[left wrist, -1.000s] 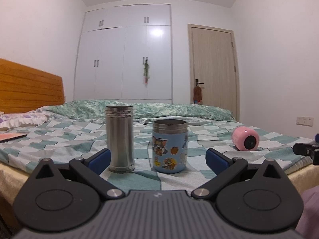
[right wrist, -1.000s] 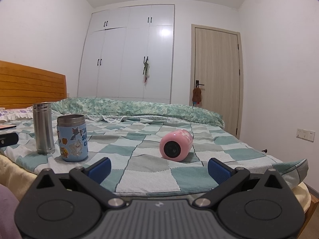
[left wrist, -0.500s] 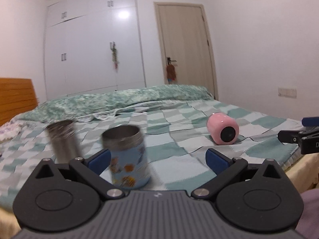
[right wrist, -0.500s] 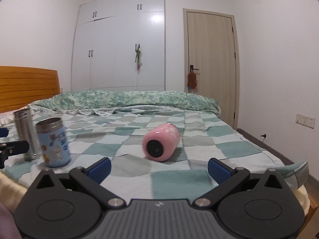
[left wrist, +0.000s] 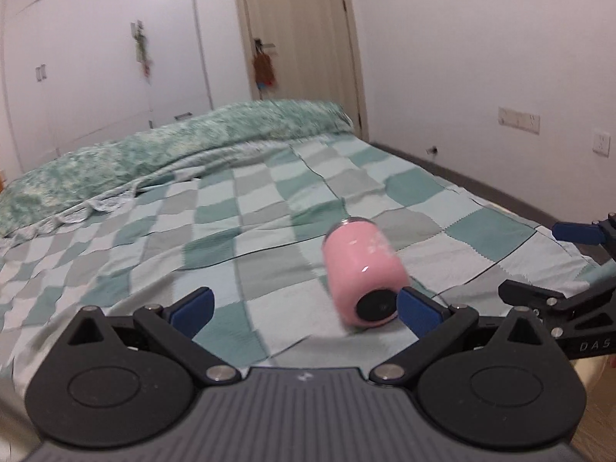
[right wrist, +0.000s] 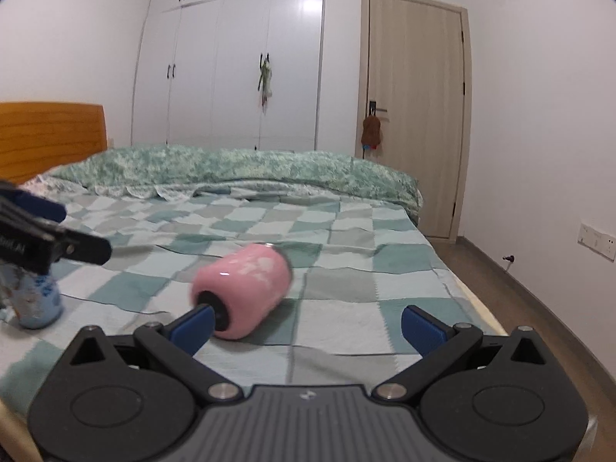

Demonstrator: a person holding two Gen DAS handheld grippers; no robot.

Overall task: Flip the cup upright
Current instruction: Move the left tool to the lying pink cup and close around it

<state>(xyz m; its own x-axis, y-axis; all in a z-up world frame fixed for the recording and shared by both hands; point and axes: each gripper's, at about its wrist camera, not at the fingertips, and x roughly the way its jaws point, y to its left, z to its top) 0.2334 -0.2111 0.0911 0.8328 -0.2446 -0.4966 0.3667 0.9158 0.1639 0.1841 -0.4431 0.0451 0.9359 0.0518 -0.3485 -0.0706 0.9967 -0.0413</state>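
A pink cup (left wrist: 362, 269) lies on its side on the checked bedspread (left wrist: 231, 231), its dark end toward me. It also shows in the right wrist view (right wrist: 242, 292). My left gripper (left wrist: 304, 310) is open and empty, with the cup just ahead of its right finger (left wrist: 417, 313). My right gripper (right wrist: 308, 325) is open and empty, with the cup just ahead of its left finger (right wrist: 192, 327). Neither gripper holds the cup. The right gripper's fingers show at the right edge of the left wrist view (left wrist: 577, 233).
A blue cartoon cup (right wrist: 36, 304) stands at the left on the bed, partly hidden by the left gripper's arm (right wrist: 50, 242). A rolled green quilt (right wrist: 231, 173) lies across the far side. The bed's right edge drops to the floor (right wrist: 539, 308).
Both grippers have swung and moved in toward the pink cup, which now sits close before their fingers. The steel flask and blue cup have left the left wrist view.
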